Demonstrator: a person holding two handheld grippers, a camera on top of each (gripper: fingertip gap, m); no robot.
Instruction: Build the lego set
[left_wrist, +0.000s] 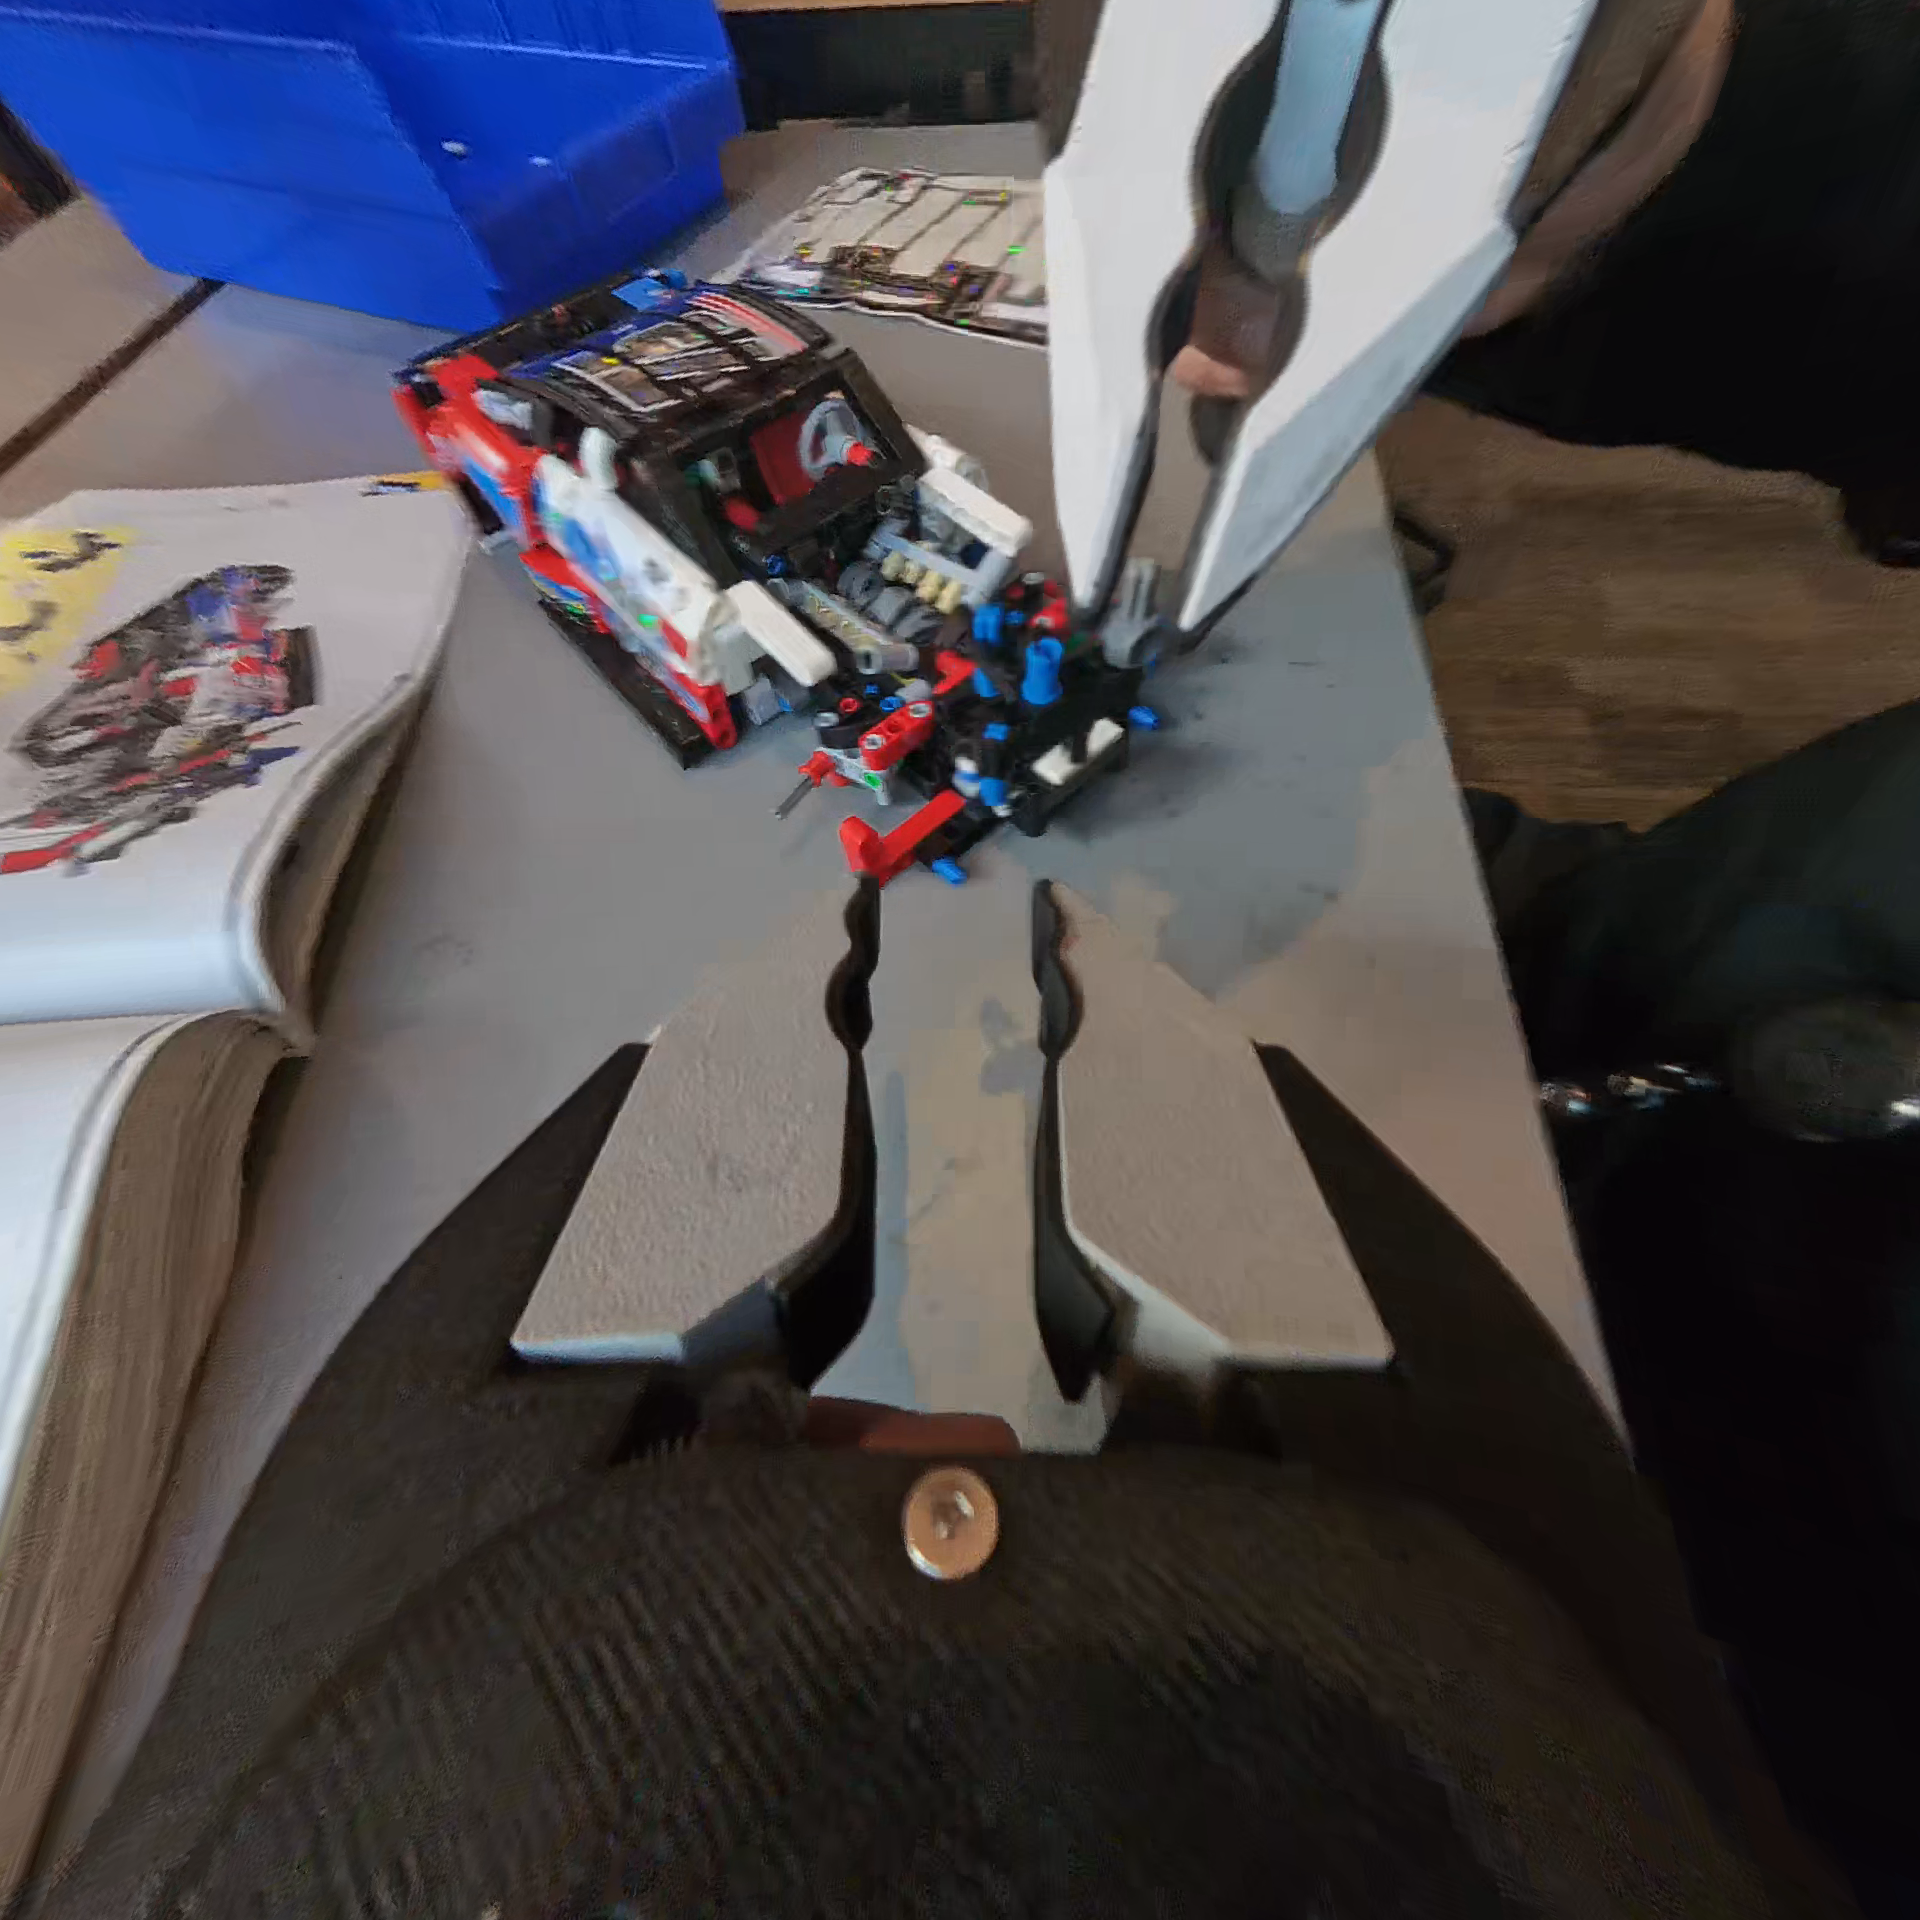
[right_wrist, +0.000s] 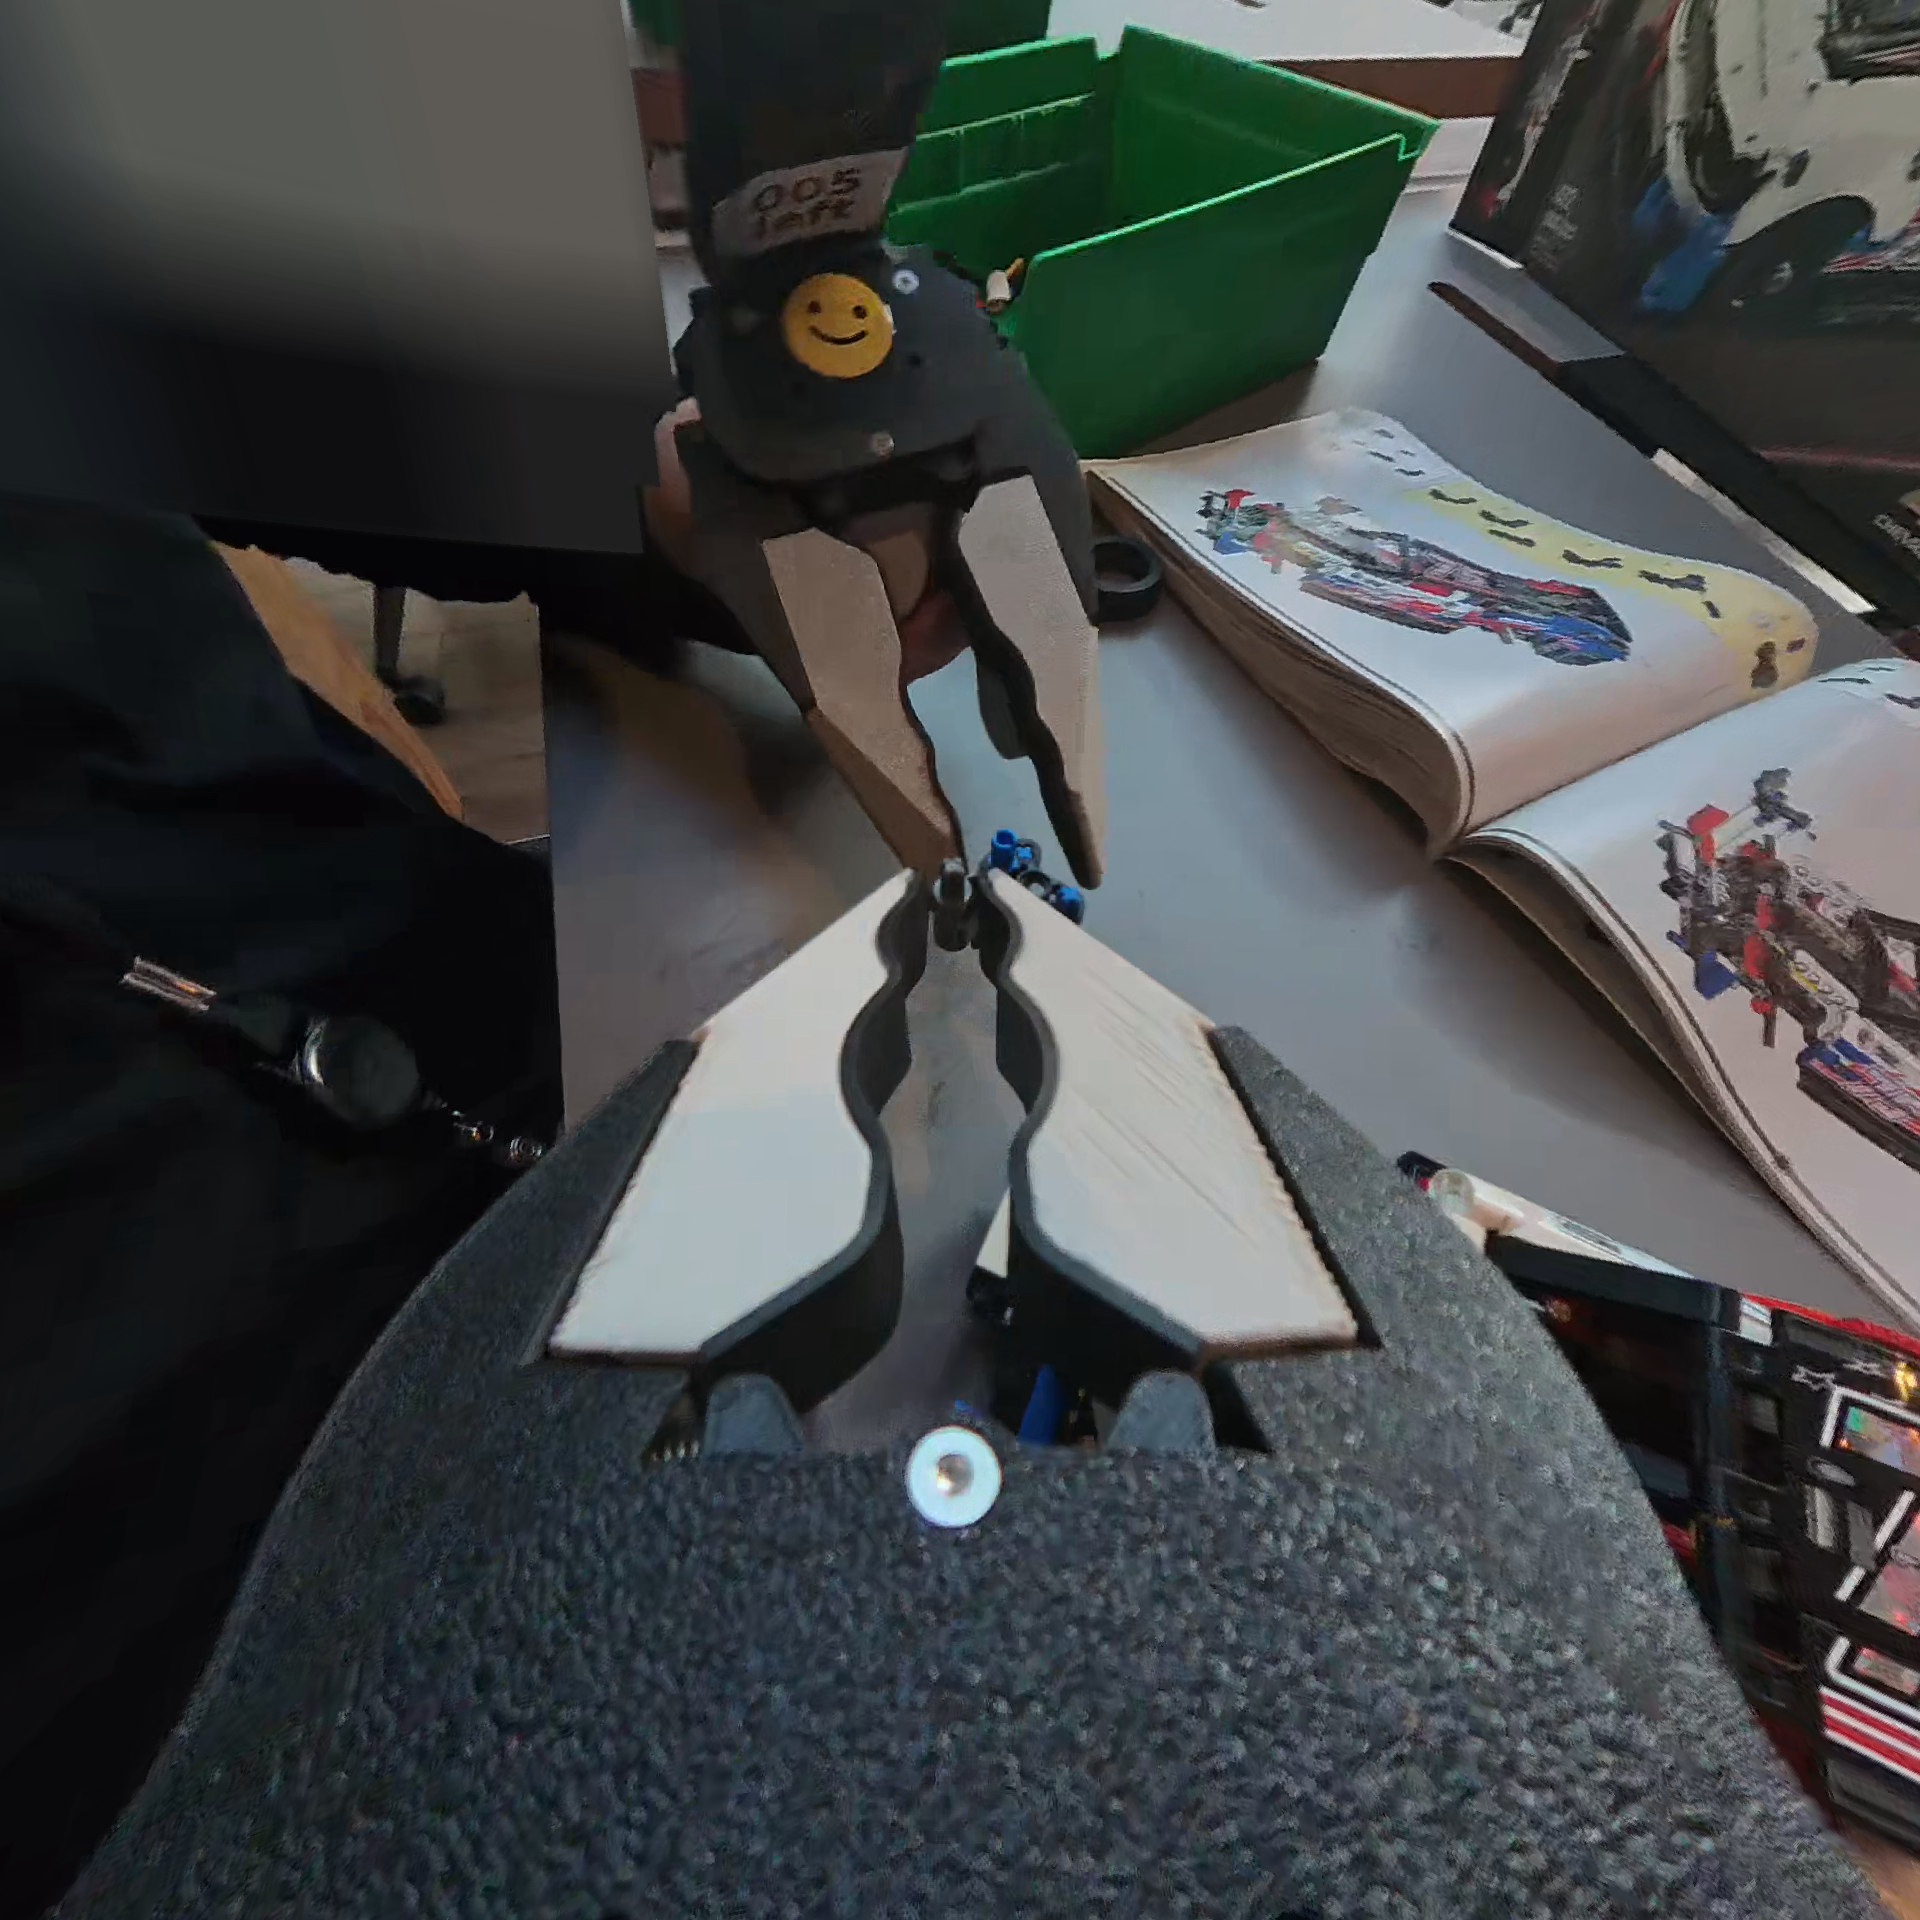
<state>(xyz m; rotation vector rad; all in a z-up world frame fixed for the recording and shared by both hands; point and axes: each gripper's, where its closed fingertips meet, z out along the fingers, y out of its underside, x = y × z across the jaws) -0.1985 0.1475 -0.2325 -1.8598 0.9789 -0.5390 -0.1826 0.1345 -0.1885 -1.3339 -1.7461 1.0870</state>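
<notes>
A partly built red, white and black lego car (left_wrist: 675, 499) stands on the grey table (left_wrist: 582, 935). Its bare front chassis (left_wrist: 997, 727), with blue and red pins, points toward me. My left gripper (left_wrist: 954, 899) is open and empty, low over the table, its tips just short of the chassis' red beam (left_wrist: 899, 831). My right gripper (left_wrist: 1138, 623) comes down from above and is shut on a small grey lego connector (left_wrist: 1135, 615) at the chassis' far right corner. In the right wrist view the right gripper (right_wrist: 951, 888) pinches that piece (right_wrist: 951, 902), with the left gripper (right_wrist: 1013, 862) facing it.
An open instruction book (left_wrist: 156, 727) lies to the left and also shows in the right wrist view (right_wrist: 1455, 623). A blue bin (left_wrist: 364, 135) and a printed sheet (left_wrist: 914, 249) sit behind the car. A green bin (right_wrist: 1143, 260), the set's box (right_wrist: 1714, 208) and a black tyre (right_wrist: 1127, 582) are nearby. The table edge (left_wrist: 1455, 727) runs along the right. The left gripper's tips are roughly 5 cm from the right gripper's.
</notes>
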